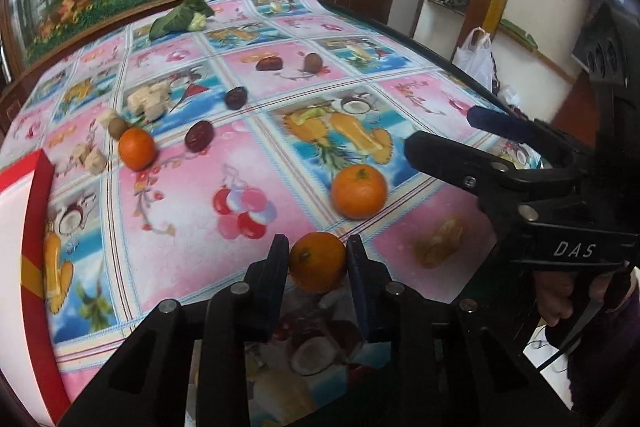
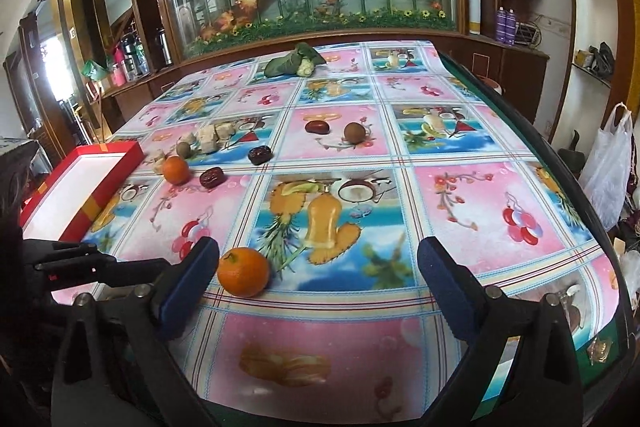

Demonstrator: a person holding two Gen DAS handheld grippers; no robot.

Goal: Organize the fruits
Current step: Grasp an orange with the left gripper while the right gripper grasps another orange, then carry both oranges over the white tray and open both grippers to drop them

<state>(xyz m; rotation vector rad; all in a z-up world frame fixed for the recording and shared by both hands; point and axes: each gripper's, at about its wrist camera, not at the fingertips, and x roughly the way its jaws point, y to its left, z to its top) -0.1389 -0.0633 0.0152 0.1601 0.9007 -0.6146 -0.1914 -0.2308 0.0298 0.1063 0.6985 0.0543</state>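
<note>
In the left wrist view my left gripper [image 1: 318, 263] is shut on a small orange [image 1: 318, 261], which sits squeezed between the two blue pads above the fruit-print tablecloth [image 1: 192, 187]. A second orange [image 1: 359, 191] [image 2: 243, 271] lies on the cloth just inside the left finger [image 2: 192, 275] of my right gripper [image 2: 318, 275], which is open and empty. That right gripper [image 1: 438, 131] reaches in from the right. A third orange [image 1: 137, 149] [image 2: 176, 169] rests near a red box with a white inside [image 1: 38, 227] [image 2: 80, 195] at the left.
Dark red dates [image 1: 199, 135] [image 2: 259, 155], brown kiwis [image 1: 313, 62] [image 2: 354, 132] and beige cubes [image 1: 148, 101] [image 2: 212, 137] are scattered mid-table. A leafy cauliflower [image 2: 290, 63] lies at the far edge. A white plastic bag [image 2: 608, 167] hangs beyond the right table edge.
</note>
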